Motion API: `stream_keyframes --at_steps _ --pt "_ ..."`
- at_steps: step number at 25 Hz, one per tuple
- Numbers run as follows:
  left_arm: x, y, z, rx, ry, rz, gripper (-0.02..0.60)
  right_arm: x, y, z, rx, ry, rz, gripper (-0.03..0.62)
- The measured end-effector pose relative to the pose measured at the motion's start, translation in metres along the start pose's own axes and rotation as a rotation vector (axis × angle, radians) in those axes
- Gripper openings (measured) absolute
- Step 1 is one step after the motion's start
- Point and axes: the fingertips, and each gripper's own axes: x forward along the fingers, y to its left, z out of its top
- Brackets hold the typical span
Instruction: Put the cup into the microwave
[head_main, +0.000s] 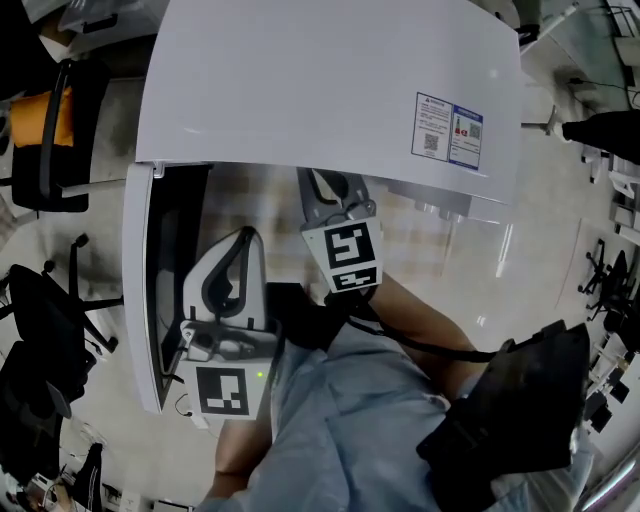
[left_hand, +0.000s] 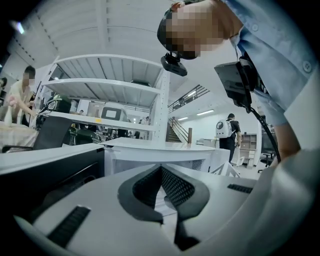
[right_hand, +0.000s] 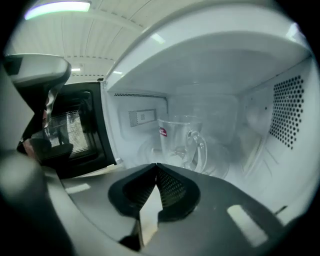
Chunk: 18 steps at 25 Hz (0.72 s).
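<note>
1. Your right gripper (right_hand: 156, 166) has its jaws pressed together, tips meeting, with nothing held between them.
2. Just past those tips the cup (right_hand: 182, 142), clear glass with its handle on the right in the right gripper view, stands upright on the glass turntable (right_hand: 222, 159). It is apart from the jaws.
3. Turntable and cup sit inside the white microwave (head_main: 330, 80), whose right inner wall carries a patch of small holes.
4. The door (head_main: 138, 290) hangs wide open on the left, its dark window facing the cavity.
5. Your left gripper (left_hand: 161, 169) also has its jaws shut tip to tip and empty.
6. From the head view, that gripper sits low at the left, just beside the door's inner face. You cannot tell whether it touches.
7. Your right gripper reaches under the microwave's front edge into the opening.
8. Two printed labels (head_main: 448, 130) sit on the microwave's top near its right front corner.
9. Beyond the left gripper stand white shelves (left_hand: 100, 85), and a person wearing a backpack (left_hand: 227, 129) stands farther off.
</note>
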Motion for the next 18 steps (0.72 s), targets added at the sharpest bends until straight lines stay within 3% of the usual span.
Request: stream_keyframes --at_steps 8,18 --pt "-0.035 -0.055 0.018 0.033 -0.025 0.026 0.005 -0.096 0.041 0.027 -0.025 -0.093 0.164 0.003" --pt "-0.07 -0.113 0.063 0.126 -0.087 0.097 0.005 -0.215 0.058 0.092 -0.075 -0.283 0.277 0.002"
